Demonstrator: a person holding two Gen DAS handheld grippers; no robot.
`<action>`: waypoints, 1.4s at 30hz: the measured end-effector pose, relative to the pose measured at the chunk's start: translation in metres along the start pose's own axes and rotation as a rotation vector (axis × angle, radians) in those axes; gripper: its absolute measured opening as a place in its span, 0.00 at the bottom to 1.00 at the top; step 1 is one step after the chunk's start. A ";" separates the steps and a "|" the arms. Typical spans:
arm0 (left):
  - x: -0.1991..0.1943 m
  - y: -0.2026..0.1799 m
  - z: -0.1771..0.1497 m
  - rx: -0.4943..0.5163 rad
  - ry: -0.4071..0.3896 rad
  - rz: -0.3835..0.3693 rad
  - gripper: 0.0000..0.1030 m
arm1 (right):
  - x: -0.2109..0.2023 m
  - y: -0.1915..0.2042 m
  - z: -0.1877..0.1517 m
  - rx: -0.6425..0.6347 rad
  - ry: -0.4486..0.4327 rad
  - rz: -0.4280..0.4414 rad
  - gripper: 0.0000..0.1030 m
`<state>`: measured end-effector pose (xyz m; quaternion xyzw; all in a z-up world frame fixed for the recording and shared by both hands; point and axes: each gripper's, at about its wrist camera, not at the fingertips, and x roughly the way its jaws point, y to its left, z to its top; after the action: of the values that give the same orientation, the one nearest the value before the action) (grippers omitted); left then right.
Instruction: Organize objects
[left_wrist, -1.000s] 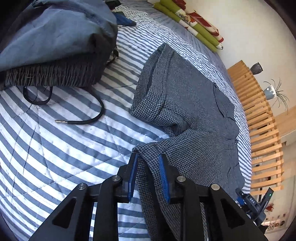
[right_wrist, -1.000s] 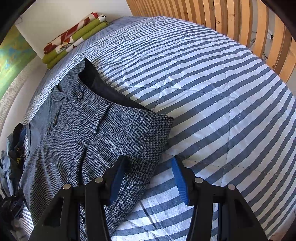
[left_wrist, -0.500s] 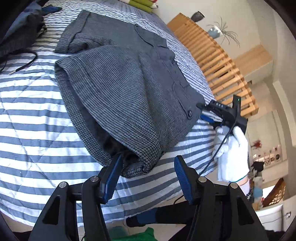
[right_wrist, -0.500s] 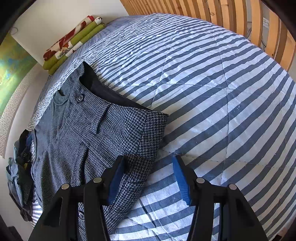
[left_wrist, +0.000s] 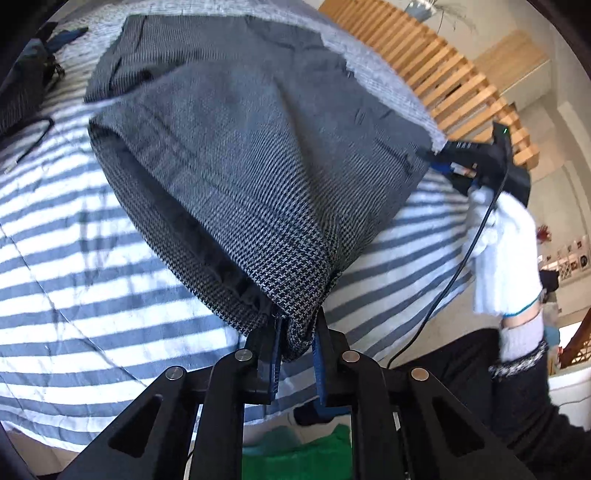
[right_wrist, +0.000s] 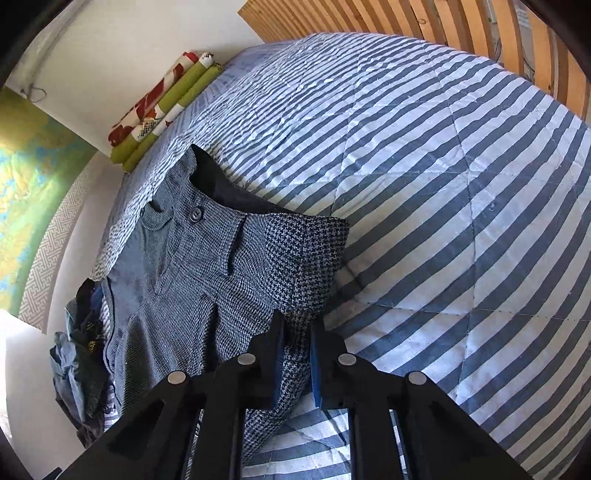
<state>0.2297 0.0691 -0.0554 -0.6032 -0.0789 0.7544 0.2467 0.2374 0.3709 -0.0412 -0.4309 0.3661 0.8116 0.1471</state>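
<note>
Left gripper (left_wrist: 295, 345), left wrist view: my jaws have just been closing and now pinch a bunched hem corner of the houndstooth shorts (left_wrist: 258, 155), which lie on the striped bedspread (left_wrist: 74, 266). With so little cloth between the pads, a pull could slip it free.

Right gripper (right_wrist: 297, 350), right wrist view: my jaws have likewise just closed, clamping the waistband edge of the shorts (right_wrist: 207, 266). Uneven lifting between the two hands may skew any fold, or drag the bedspread (right_wrist: 443, 184).

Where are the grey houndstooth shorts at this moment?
The grey houndstooth shorts lie on the striped bedspread, left in the right wrist view, pinched by left gripper and right gripper.
</note>
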 end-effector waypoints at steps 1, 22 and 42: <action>0.006 0.000 -0.003 0.008 0.024 0.005 0.16 | 0.002 0.002 -0.001 -0.011 0.001 -0.034 0.10; -0.020 0.123 0.099 -0.372 -0.189 -0.063 0.09 | 0.016 0.011 -0.003 -0.074 0.023 -0.120 0.15; -0.048 0.115 0.104 -0.154 -0.205 0.259 0.25 | 0.020 0.011 -0.003 -0.090 0.015 -0.154 0.15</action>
<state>0.1059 -0.0341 -0.0346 -0.5452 -0.0828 0.8292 0.0910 0.2208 0.3597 -0.0535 -0.4700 0.2962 0.8102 0.1868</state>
